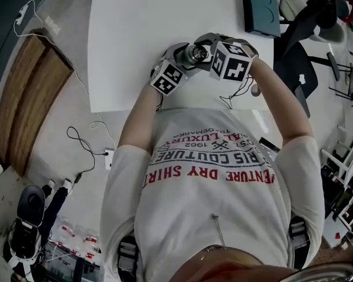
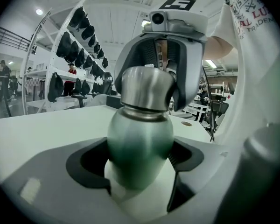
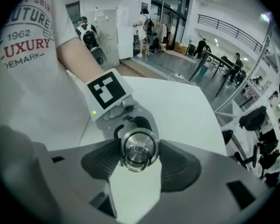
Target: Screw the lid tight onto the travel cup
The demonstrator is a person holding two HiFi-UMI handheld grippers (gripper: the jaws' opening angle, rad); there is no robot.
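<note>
Over the near edge of the white counter [image 1: 135,40], the left claw [image 2: 140,164] clamps the steel travel cup [image 2: 139,139] by its body. The right claw [image 3: 136,158] grips the lid [image 3: 139,147], already seated on the neck; final tightening likely remains.

From the head view the travel cup [image 1: 195,54] is nearly all hidden — only its metal top shows between the left gripper [image 1: 185,59] and the right gripper [image 1: 205,47], whose marker cubes [image 1: 229,62] cover the hands beneath. In the left gripper view the cup's lower end sinks out of sight between the jaws; in the right gripper view the lid [image 3: 139,148], seen end-on, hides the body below. The near edge of the table [image 1: 141,51] is lost under the person's arms [image 1: 138,122] — distant figures [image 3: 147,17] are too small to tell.
</note>
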